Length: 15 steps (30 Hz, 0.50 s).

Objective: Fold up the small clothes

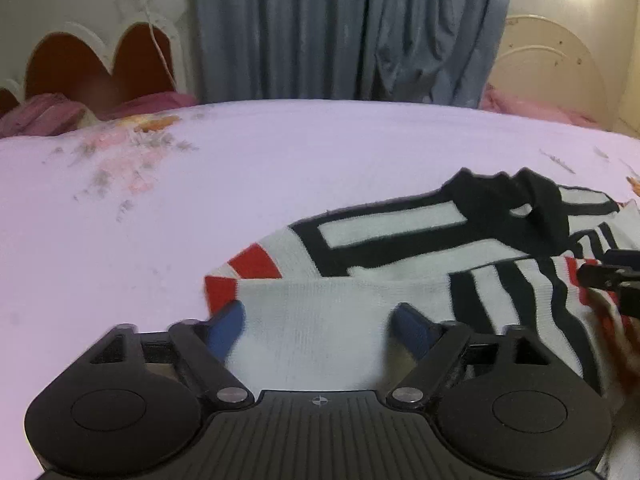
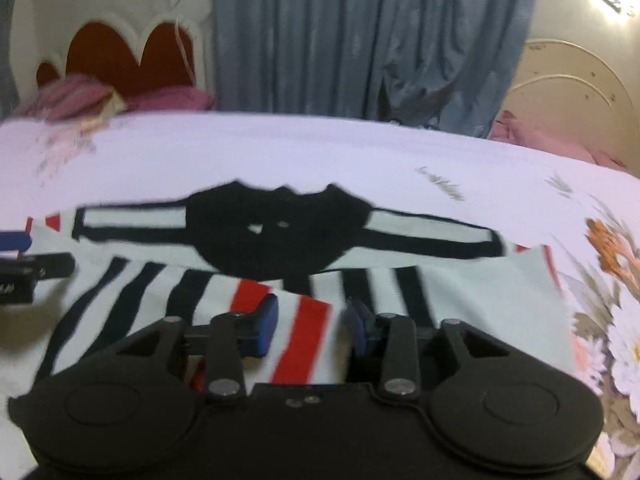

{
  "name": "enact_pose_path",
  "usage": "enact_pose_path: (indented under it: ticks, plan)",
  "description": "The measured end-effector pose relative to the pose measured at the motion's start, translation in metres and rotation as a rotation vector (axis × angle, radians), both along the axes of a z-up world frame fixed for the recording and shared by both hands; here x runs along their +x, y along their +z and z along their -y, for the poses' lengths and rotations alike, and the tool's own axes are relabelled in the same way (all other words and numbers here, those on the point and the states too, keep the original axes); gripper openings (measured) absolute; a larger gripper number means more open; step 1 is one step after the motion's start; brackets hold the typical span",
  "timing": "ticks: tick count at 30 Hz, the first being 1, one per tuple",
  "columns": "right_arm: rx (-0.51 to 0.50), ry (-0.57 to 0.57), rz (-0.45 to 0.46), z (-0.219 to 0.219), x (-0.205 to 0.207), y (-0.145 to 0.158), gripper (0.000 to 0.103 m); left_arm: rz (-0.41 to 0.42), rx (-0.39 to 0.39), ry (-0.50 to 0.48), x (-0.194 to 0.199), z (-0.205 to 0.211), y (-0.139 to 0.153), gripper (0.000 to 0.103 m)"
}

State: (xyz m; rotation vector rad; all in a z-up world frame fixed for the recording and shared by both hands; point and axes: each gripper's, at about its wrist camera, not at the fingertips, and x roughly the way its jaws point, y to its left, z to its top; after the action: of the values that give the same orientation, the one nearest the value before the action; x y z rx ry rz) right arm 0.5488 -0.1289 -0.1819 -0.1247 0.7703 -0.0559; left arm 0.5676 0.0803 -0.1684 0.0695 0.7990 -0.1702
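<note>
Item: small white knit shirt (image 2: 460, 304) with black stripes, red cuffs; lies flat on lilac floral bedsheet (image 1: 280, 152), spread for folding.
Left gripper (image 1: 318, 320): jaws wide, white fold between, unpinched.
Right gripper (image 2: 312, 320): jaws part-open, straddling red-striped fold; grip unclear.

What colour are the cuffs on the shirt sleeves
Red, on the white shirt with black stripes; the left wrist view shows the cuff best.

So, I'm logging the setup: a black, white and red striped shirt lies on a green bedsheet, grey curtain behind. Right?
Not quite: the bedsheet is pale lilac-white with flower prints, not green, as the left wrist view shows. The striped shirt and grey curtain are as you say.
</note>
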Motion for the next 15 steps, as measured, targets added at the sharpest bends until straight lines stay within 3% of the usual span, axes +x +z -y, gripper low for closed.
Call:
enact_pose_path:
  ticks: [3,9,15]
  plan:
    - [0.001,-0.028,0.024,0.002,-0.003,-0.006,0.051,-0.015,0.023,-0.008,0.0,0.005,0.003,0.088]
    - [0.035,-0.055,0.038,0.019,-0.02,0.012,0.051,0.044,0.009,0.032,-0.044,0.005,0.016,0.088]
    - [0.063,-0.057,0.04,0.042,-0.055,0.016,0.051,0.04,0.037,0.053,-0.08,0.011,0.018,0.088]
